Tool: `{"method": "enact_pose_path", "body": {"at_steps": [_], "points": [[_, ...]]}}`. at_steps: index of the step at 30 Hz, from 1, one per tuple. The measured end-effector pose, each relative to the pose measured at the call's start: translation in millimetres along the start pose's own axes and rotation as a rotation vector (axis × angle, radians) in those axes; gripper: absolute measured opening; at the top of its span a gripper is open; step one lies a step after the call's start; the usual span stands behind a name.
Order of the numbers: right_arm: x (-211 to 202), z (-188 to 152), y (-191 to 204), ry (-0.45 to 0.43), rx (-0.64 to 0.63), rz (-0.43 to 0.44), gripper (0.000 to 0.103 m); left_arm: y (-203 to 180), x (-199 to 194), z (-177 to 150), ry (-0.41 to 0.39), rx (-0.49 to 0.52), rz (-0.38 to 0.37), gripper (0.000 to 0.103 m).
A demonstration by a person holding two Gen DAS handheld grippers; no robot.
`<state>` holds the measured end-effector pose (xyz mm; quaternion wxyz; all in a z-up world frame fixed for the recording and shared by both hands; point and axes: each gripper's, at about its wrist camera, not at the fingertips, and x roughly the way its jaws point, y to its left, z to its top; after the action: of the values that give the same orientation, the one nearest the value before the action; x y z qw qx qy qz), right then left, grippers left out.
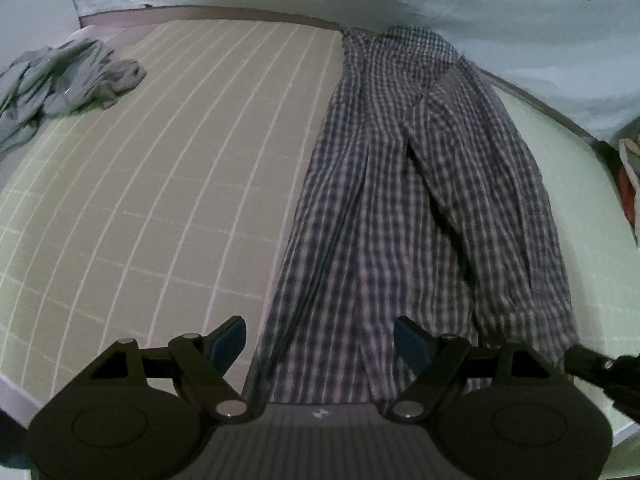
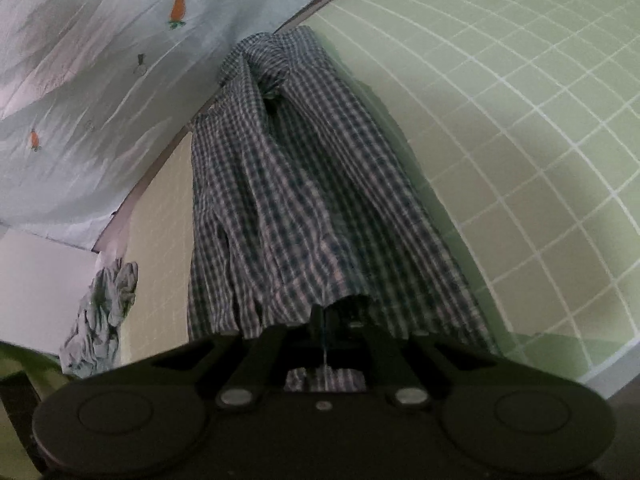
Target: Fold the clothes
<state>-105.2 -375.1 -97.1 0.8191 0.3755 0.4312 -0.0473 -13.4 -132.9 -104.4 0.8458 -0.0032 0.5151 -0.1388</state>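
Observation:
A blue-and-white checked shirt [image 1: 400,200] lies lengthwise on the green grid-patterned mattress cover [image 1: 140,180], its collar end far away. My left gripper [image 1: 320,340] stands open over the shirt's near hem, with its left fingertip [image 1: 230,340] over the cover and nothing pressed between the pads. In the right wrist view the same shirt [image 2: 300,200] runs away from my right gripper [image 2: 326,320]. Its jaws stand almost together on a fold of the near hem. The right gripper [image 1: 600,364] also shows as a dark shape at the shirt's near right corner.
A crumpled grey garment [image 1: 72,80] lies at the far left of the cover, also seen as a grey garment [image 2: 100,320]. A pale sheet with carrot prints [image 1: 520,20] borders the far side. A red and white thing [image 1: 628,184] sits at the right edge.

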Motion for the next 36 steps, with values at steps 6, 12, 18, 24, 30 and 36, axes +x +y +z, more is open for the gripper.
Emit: {"method": "enact_pose_path", "body": {"at_steps": [6, 12, 18, 24, 30, 36], "points": [[-8, -1, 12, -0.083, -0.159, -0.063, 0.055, -6, -9, -6, -0.01, 0.021, 0.005, 0.081], [23, 7, 12, -0.051, -0.242, -0.069, 0.07, -6, -16, -13, -0.019, 0.034, 0.015, 0.081], [39, 15, 3, -0.001, -0.158, -0.002, 0.044, -1, -20, -15, -0.028, 0.025, 0.022, 0.081], [-3, 18, 3, 0.017, 0.018, 0.226, 0.003, 2, -24, -14, -0.047, 0.004, 0.023, 0.082], [-20, 3, -47, 0.045, 0.352, 0.366, 0.003, 7, -21, -9, -0.043, -0.016, 0.022, 0.082], [-12, -4, -46, 0.075, 0.153, -0.031, 0.022, 7, -17, -7, -0.024, 0.011, 0.045, 0.082]]}}
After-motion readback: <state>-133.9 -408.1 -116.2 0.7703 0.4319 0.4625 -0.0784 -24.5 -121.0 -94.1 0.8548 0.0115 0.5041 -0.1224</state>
